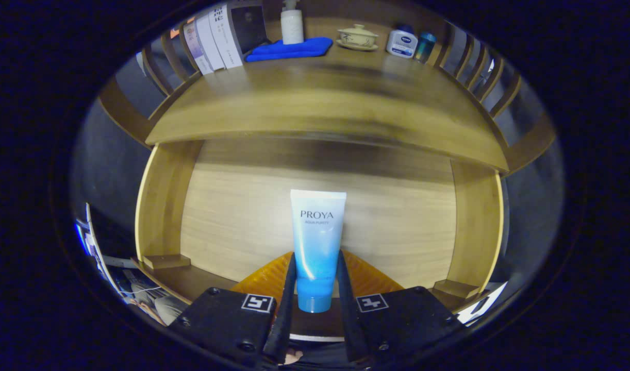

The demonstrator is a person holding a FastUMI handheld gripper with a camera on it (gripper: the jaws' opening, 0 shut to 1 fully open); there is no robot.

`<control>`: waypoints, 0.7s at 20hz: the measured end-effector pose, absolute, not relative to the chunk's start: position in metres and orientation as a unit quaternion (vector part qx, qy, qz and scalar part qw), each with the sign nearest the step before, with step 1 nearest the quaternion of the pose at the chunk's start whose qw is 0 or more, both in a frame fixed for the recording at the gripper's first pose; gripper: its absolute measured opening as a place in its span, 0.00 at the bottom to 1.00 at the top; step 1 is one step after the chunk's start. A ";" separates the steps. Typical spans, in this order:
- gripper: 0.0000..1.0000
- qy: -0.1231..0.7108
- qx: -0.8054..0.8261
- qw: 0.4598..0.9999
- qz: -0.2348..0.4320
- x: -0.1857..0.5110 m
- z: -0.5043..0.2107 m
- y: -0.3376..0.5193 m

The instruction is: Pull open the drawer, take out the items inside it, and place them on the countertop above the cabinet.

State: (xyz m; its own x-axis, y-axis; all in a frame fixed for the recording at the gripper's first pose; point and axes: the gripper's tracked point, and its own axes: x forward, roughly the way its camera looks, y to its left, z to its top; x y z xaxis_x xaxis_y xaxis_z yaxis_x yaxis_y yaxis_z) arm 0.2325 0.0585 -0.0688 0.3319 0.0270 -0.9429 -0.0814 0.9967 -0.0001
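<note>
One blue-and-white tube [317, 242] is held clamped between both fingers of the claw [316, 288], cap end nearest, its long axis pointing straight ahead, over the open drawer [232, 216], with the table [320, 103] lying beyond and above.

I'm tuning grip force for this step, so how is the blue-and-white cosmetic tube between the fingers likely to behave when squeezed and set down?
The cosmetic tube, held cap-down near its cap in the gripper, looks like soft plastic, so it will probably dent under firm pressure. Its glossy surface may slip. Stood on its small cap on the countertop it could tip; laid flat, its flattened end should stop rolling.
</note>
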 end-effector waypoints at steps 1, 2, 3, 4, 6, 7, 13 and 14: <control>0.45 0.573 -0.023 0.819 0.034 0.234 -0.061 0.058; 0.45 0.569 -0.025 0.821 0.035 0.235 -0.055 0.057; 0.45 0.566 -0.026 0.823 0.036 0.237 -0.049 0.057; 0.45 0.562 -0.027 0.826 0.037 0.239 -0.042 0.057; 0.45 0.554 -0.029 0.831 0.038 0.247 -0.027 0.056; 0.45 0.550 -0.030 0.834 0.038 0.252 -0.020 0.057; 0.45 0.537 -0.021 0.843 0.028 0.304 0.008 0.062; 0.45 0.535 -0.019 0.844 0.026 0.316 0.010 0.064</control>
